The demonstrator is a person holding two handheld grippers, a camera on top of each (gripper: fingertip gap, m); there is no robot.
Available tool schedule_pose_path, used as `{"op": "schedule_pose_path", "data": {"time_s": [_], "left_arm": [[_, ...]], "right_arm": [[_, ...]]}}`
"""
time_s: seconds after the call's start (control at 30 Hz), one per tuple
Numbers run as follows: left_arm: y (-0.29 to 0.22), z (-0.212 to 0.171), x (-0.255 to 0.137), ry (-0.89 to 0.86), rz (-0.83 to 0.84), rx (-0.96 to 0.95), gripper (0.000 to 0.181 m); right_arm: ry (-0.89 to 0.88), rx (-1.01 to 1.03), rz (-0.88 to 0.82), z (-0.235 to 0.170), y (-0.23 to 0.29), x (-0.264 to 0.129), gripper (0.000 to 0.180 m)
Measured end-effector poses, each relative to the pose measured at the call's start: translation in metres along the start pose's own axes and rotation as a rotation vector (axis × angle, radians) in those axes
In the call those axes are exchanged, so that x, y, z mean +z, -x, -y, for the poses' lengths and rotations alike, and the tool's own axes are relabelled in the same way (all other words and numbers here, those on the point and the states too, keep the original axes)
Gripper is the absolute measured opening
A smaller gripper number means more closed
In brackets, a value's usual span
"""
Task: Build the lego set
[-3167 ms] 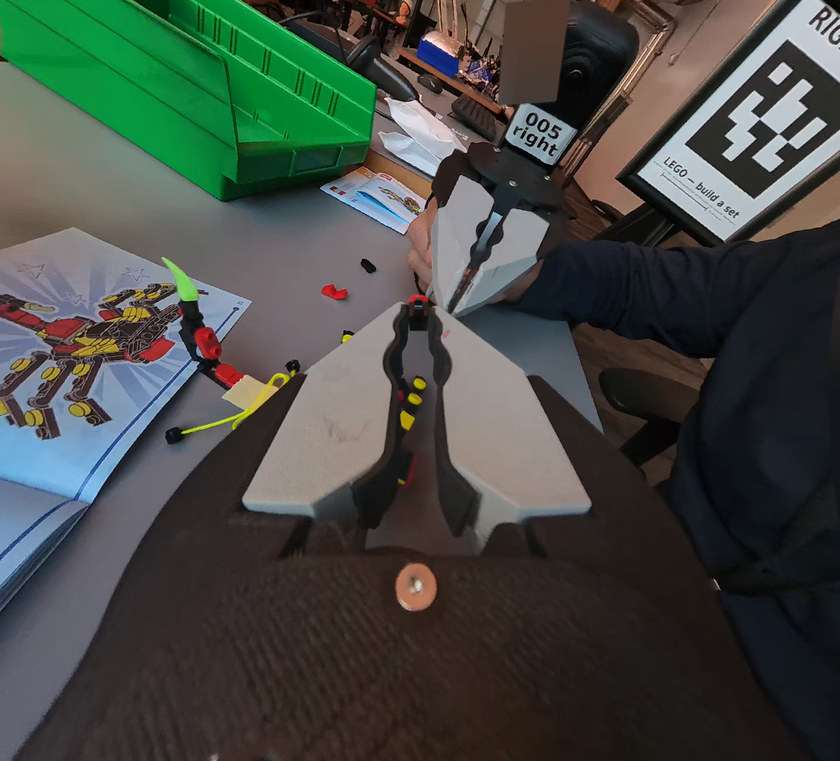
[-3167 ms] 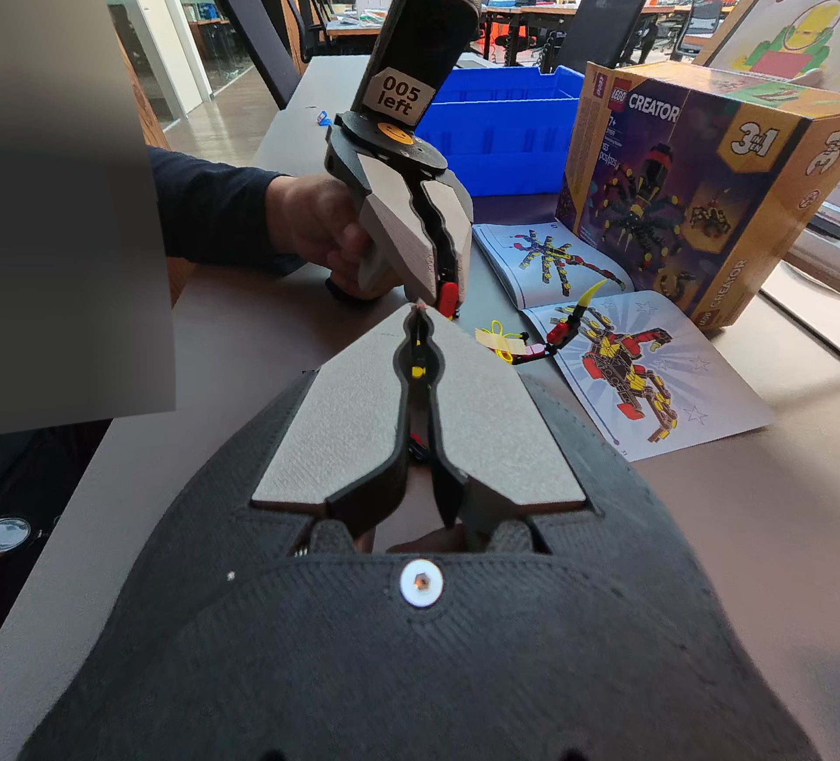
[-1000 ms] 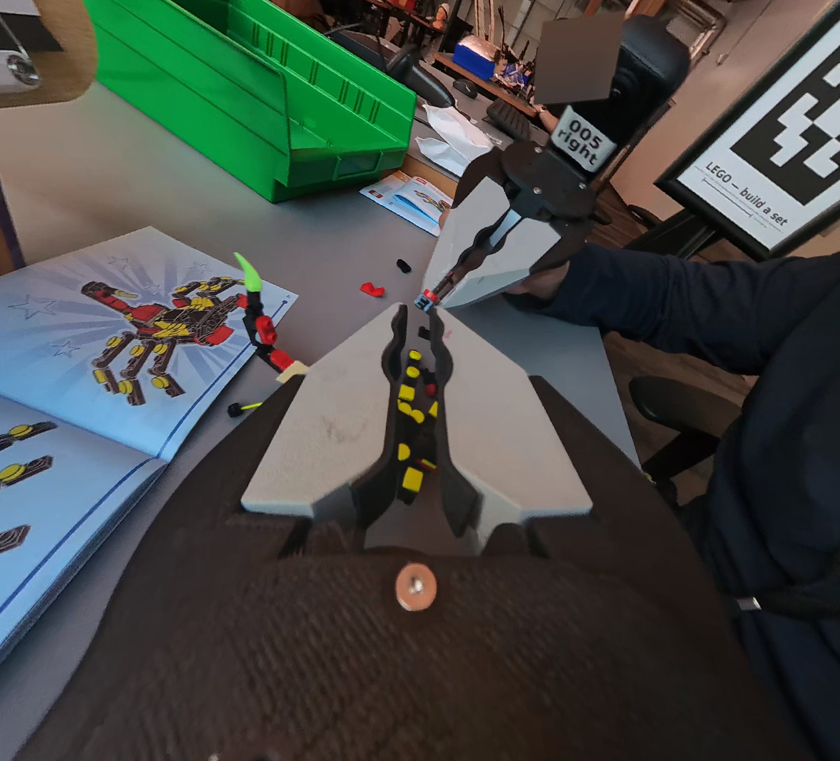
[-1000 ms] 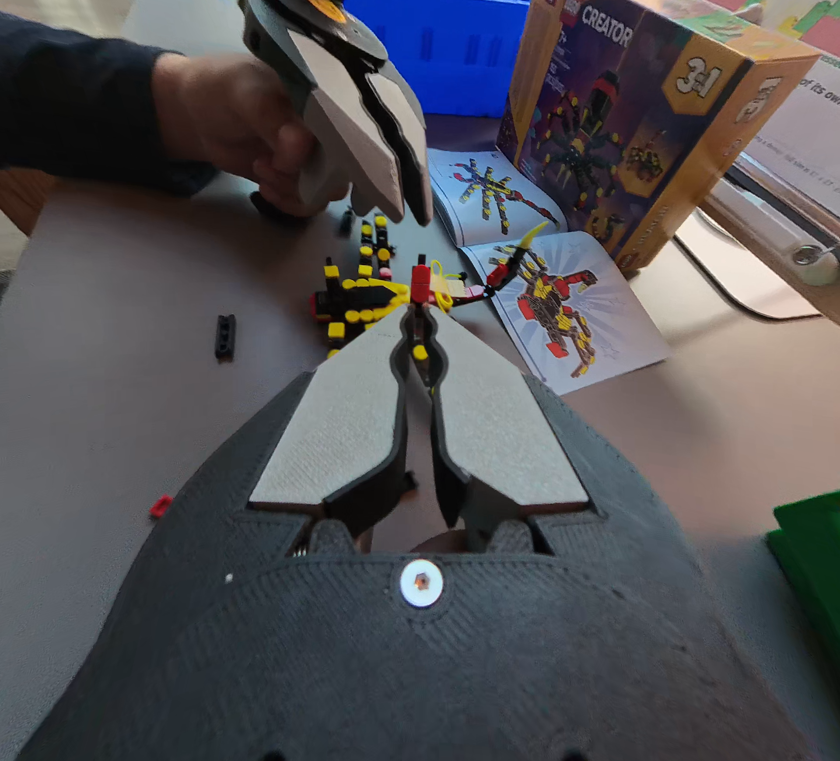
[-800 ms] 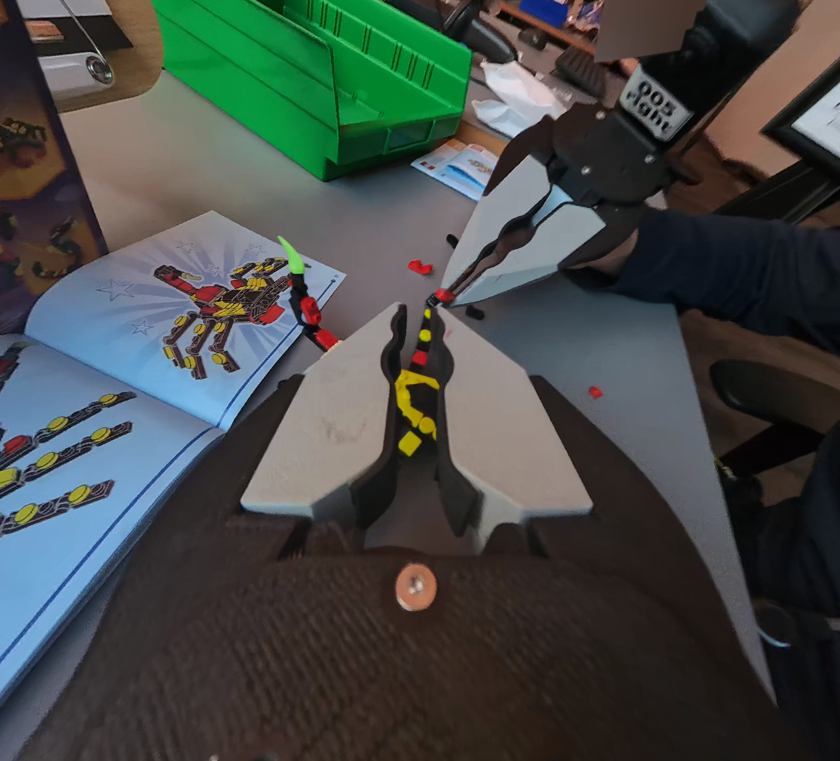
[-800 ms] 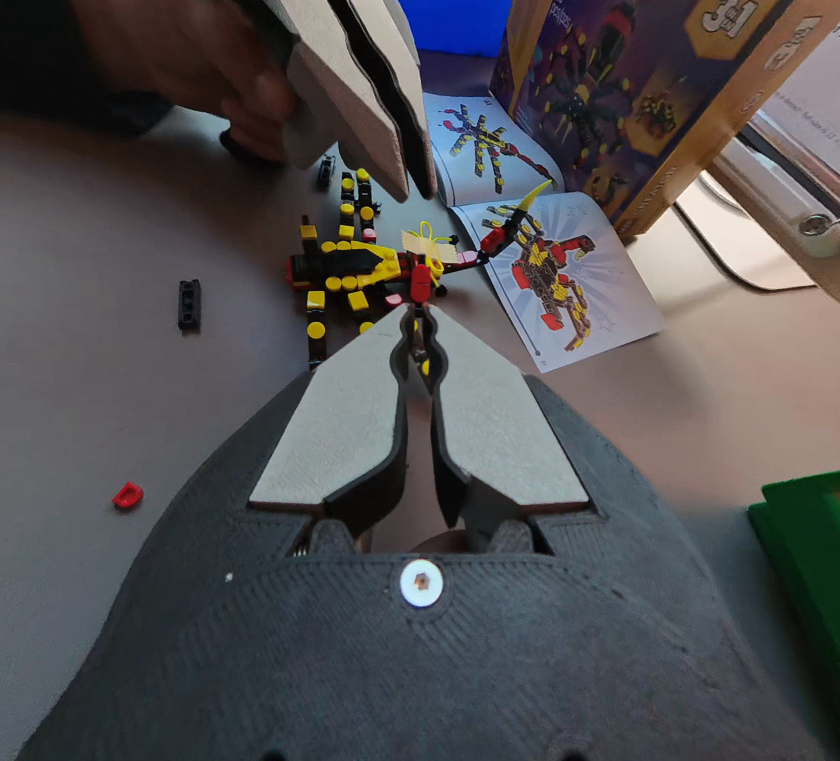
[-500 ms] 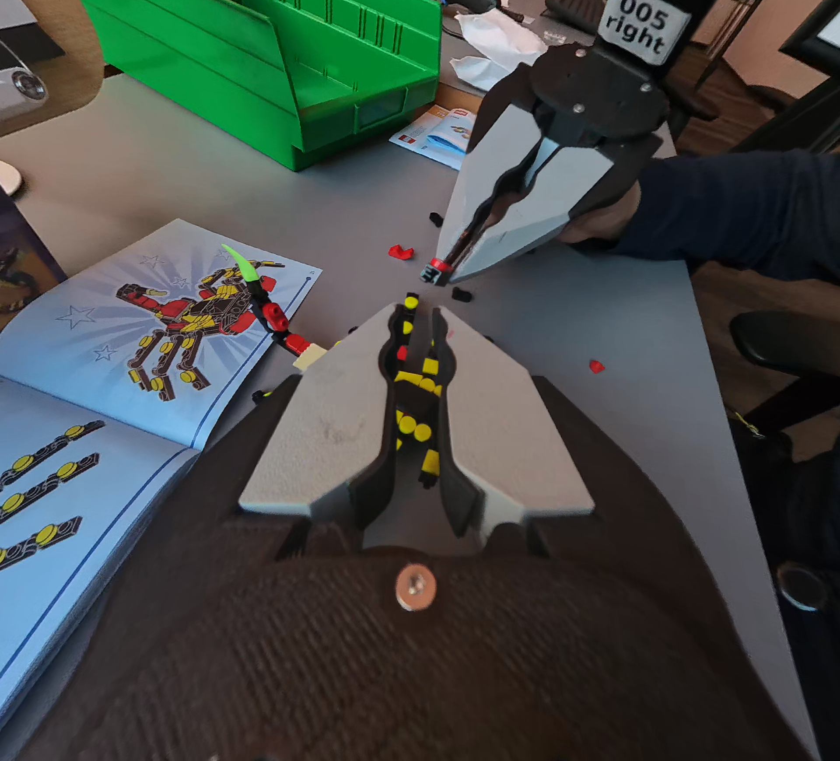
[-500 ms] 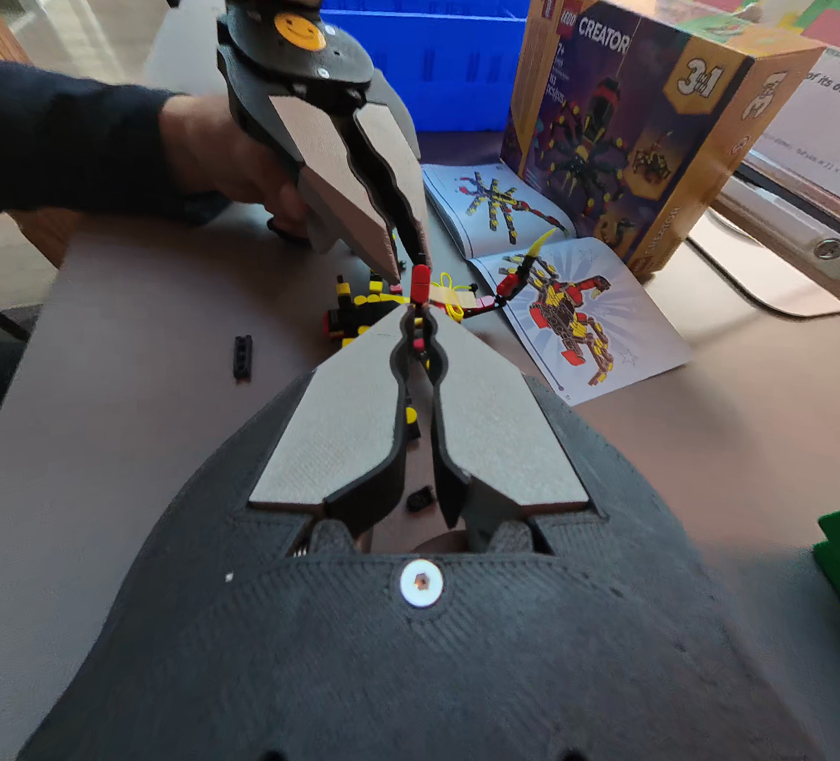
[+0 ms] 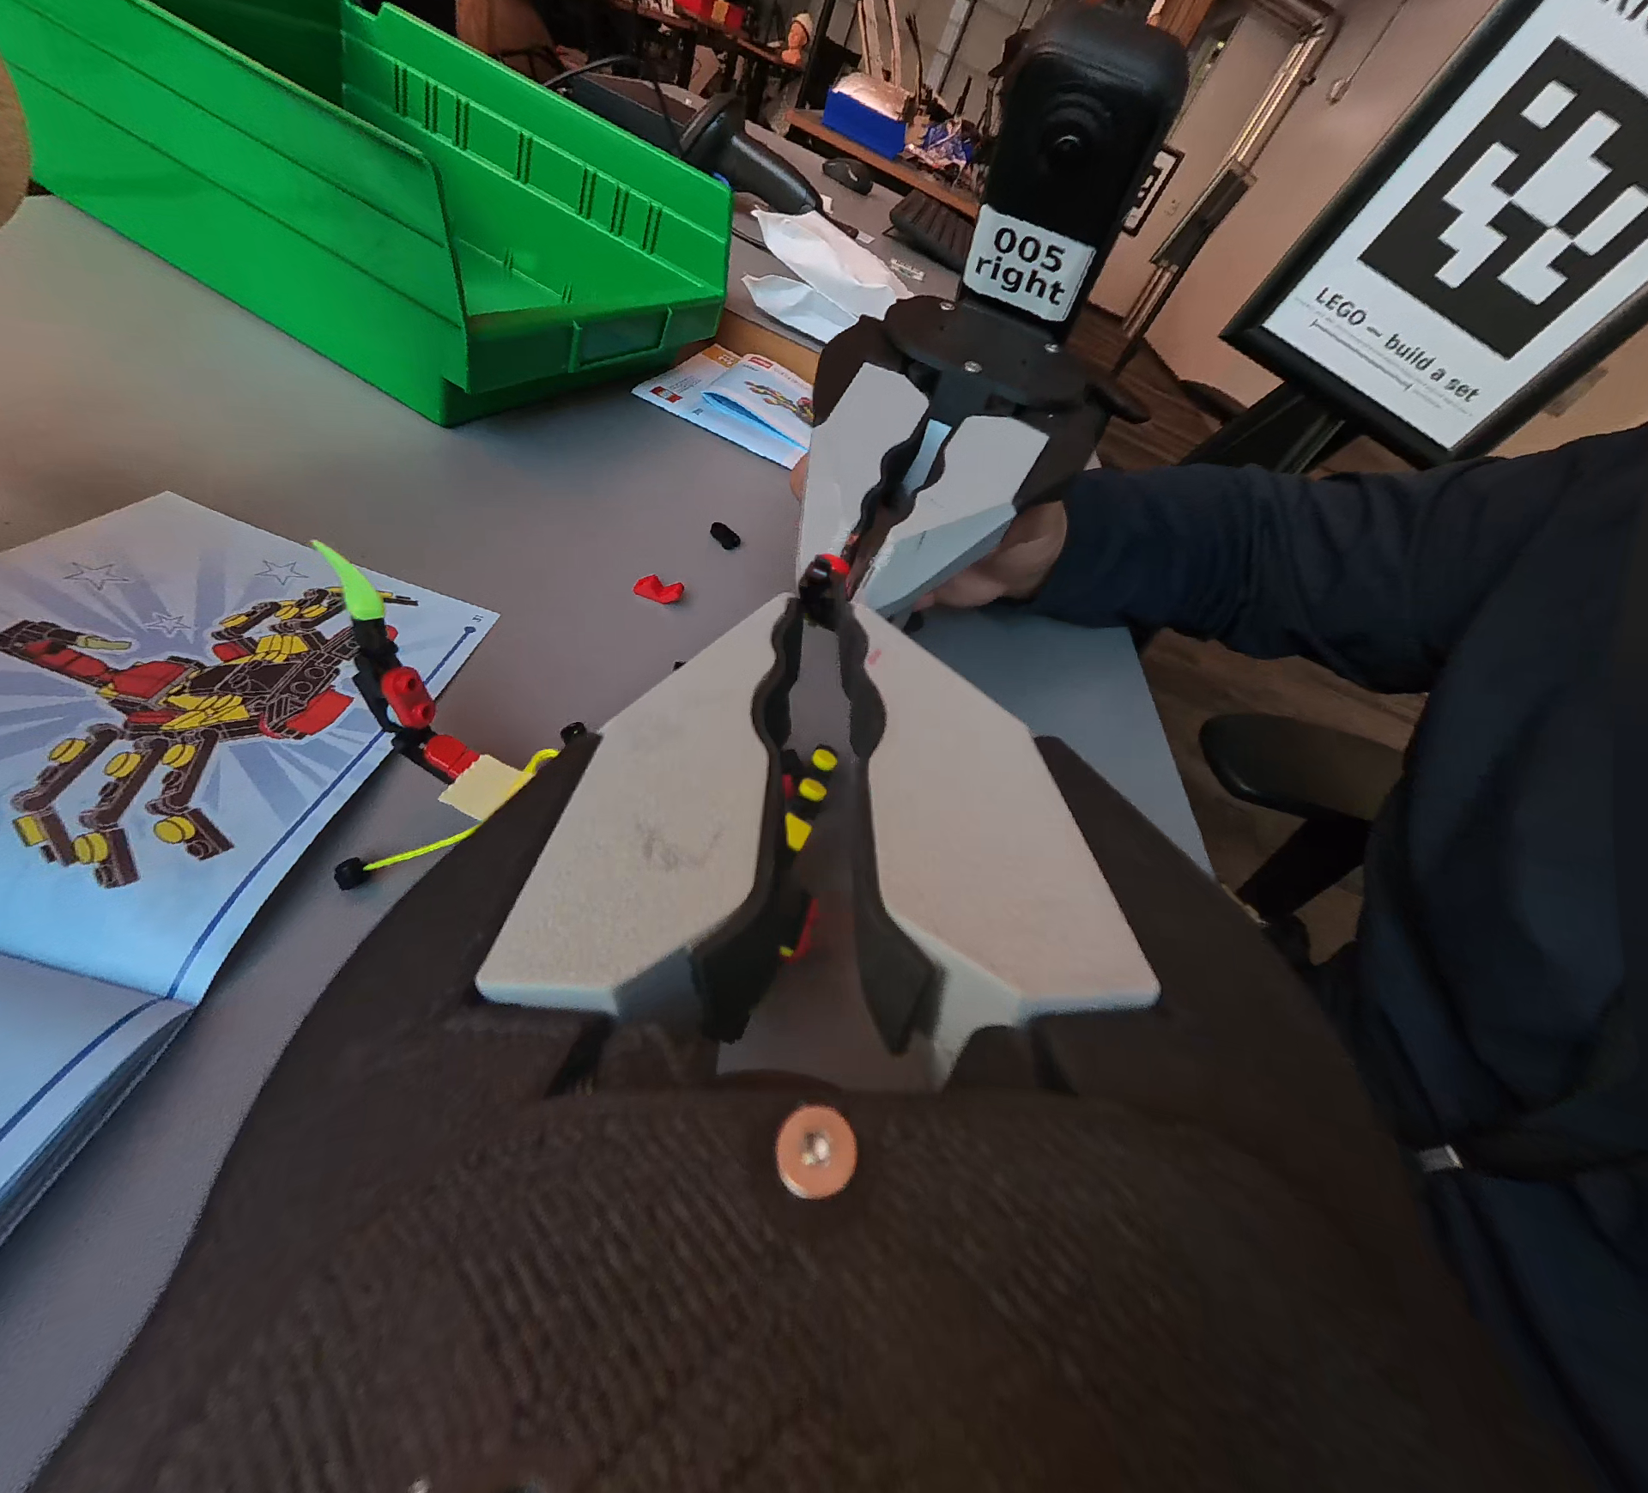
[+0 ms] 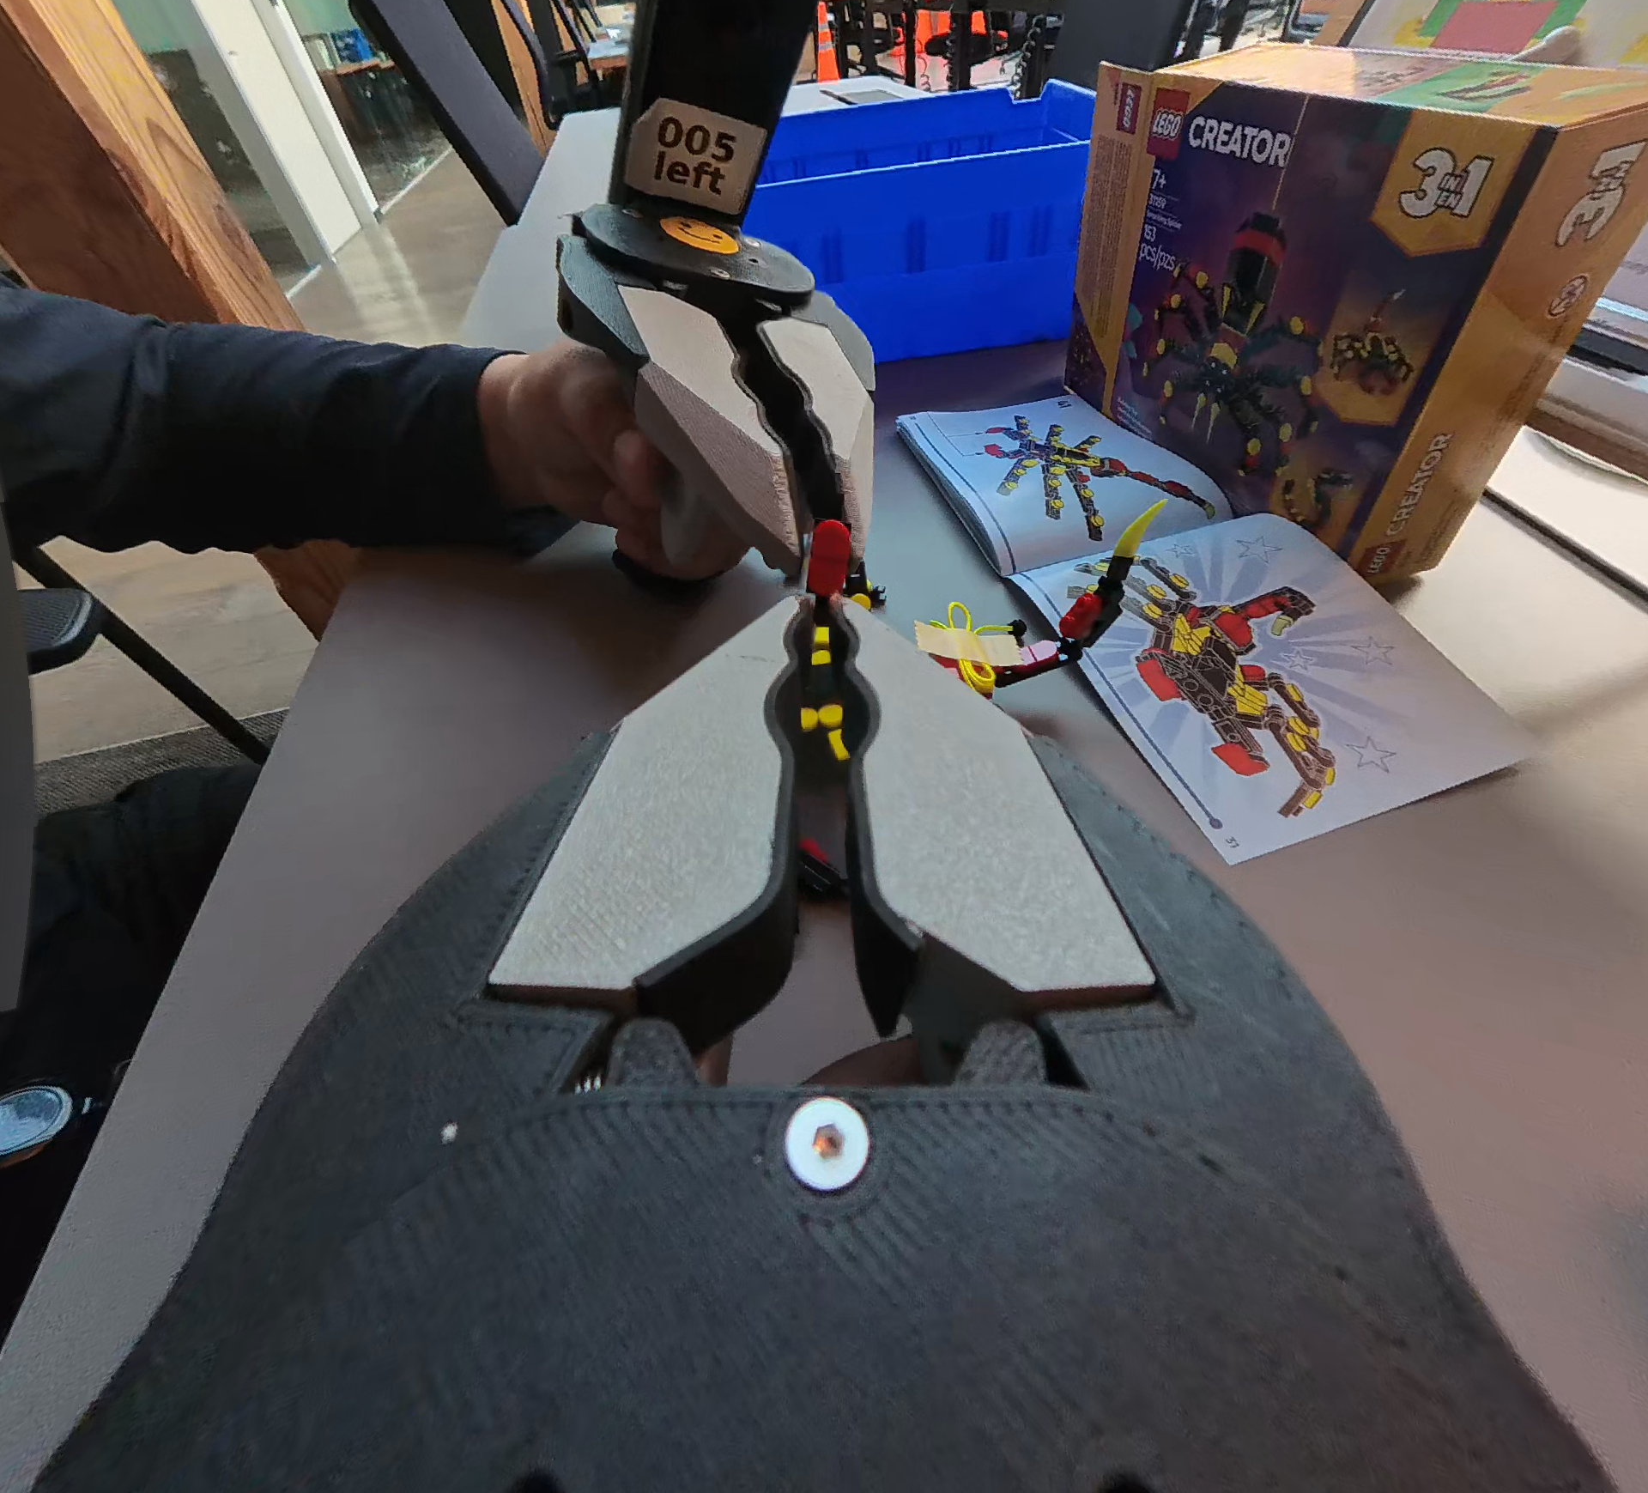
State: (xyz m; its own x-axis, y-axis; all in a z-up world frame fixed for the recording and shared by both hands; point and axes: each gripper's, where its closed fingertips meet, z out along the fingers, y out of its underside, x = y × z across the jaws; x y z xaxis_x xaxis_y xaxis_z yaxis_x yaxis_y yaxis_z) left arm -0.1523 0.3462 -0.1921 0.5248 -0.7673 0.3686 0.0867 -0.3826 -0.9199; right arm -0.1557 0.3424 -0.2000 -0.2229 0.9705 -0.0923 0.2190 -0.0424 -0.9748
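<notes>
Red-and-black lego piece (image 10: 828, 558), pinched tip to tip between closed left gripper (image 9: 819, 619) and closed right gripper (image 10: 822, 613) above the table's (image 9: 553, 487) near edge: press together squarely, without twisting.

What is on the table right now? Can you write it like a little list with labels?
Left gripper: left gripper, tips pinched on a small red and black piece
Right gripper: right gripper, tips together at that same piece; which one holds it is unclear
Scorpion tail: curved tail with a green stinger, lying on the open booklet
Booklet: instruction booklet, open at a scorpion picture
Box: Lego set box, upright behind the booklet
Bins: green bin; blue bin
Loose parts: red piece, black piece
</notes>
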Motion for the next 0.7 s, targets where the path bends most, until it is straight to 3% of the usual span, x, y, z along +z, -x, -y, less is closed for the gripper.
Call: {"op": "schedule_pose_path", "data": {"time_s": [0.1, 0.37, 0.7], "left_arm": [[-0.002, -0.001, 0.001, 0.003, -0.029, -0.045, 0.012], [-0.003, -0.004, 0.001, 0.034, -0.009, 0.034, 0.006], [0.043, -0.004, -0.02, 0.063, 0.212, -0.038, 0.006]], "right_arm": [[-0.015, 0.028, 0.037, 0.002, 0.005, 0.0, 0.0], [-0.001, 0.024, 0.045, 0.0, 0.004, 0.001, 0.002], [0.193, -0.151, -0.164, -0.024, -0.036, 0.005, 0.014]]}}
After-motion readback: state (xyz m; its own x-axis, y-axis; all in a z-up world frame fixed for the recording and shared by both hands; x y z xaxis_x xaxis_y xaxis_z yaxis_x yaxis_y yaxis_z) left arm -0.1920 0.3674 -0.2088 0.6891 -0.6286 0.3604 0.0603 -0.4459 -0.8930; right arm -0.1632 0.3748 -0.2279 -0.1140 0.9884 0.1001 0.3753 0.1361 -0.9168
